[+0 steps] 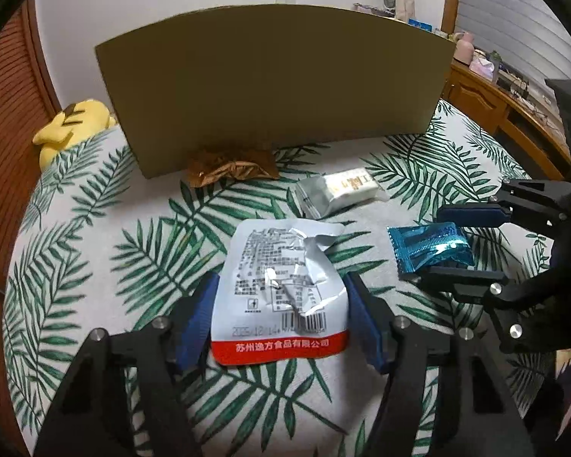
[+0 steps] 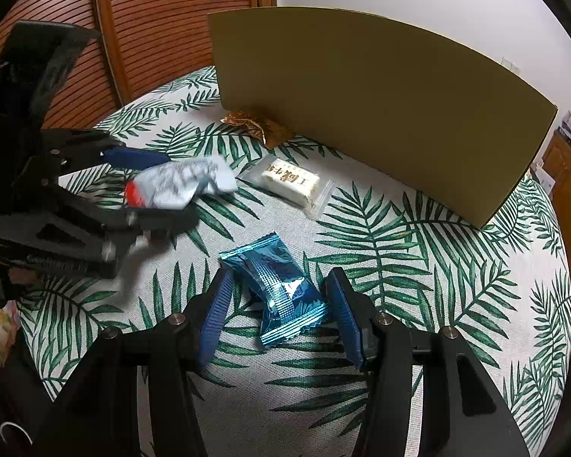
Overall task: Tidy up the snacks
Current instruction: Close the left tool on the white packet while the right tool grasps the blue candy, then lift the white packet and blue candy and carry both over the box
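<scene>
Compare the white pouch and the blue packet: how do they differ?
The white pouch is larger, flat and crumpled, with printed text and a red band; the blue packet is smaller, shiny teal foil with crimped ends. The pouch lies between the left gripper's fingers, the packet between the right gripper's. Both rest on the leaf-print cloth.

light: dim, indoor | glare: foil pouch (image 1: 281, 285) | blur: left claw (image 2: 159, 205) | edges: fisheye-bent, dark vignette

left tool (image 2: 148, 194) motion-blurred, gold packet (image 1: 228, 167) half hidden behind cardboard (image 1: 274, 83)
</scene>
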Motion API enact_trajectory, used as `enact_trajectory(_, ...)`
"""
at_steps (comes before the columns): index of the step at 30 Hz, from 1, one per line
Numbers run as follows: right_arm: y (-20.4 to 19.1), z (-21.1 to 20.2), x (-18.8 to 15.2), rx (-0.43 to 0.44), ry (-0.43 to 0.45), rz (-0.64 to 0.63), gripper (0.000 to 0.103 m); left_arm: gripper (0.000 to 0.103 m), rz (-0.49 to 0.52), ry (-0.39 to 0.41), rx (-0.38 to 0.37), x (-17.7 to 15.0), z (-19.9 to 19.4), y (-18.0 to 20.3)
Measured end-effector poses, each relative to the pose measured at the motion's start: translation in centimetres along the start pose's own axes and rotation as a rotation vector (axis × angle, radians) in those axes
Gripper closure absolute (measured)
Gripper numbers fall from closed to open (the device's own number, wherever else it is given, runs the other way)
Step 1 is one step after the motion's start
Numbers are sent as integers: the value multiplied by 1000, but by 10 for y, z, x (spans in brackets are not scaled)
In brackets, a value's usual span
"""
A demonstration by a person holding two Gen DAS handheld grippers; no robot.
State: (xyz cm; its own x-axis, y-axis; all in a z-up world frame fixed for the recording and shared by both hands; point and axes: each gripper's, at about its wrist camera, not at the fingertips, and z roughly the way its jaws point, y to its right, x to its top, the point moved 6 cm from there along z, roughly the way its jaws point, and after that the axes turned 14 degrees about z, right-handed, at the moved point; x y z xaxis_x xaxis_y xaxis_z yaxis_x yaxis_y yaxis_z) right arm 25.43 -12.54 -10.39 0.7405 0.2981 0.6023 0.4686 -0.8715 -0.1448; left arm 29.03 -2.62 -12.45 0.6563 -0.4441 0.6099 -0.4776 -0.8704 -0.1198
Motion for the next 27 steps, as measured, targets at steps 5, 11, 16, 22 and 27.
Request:
enact_trajectory(5,0,1,1,-4,1,-2,49,39,-17,25,-27,-4,-10,2)
enact_trajectory(11,1,1,1,-5,1,-2,49,39,-70,77,-40,-7,-33,-1)
enact_trajectory(16,1,1,0,-5,0,3,49,39,-82,117,-34,-13,-50,-2)
enact_trajectory(22,-3,-3,-2,-15,-10,-8,74,39,-88,169,-15,-17,-75,-2)
enact_trajectory(27,-6,-11,-5,-14,17,8,74,39,-90,193,-9,-15,-84,1)
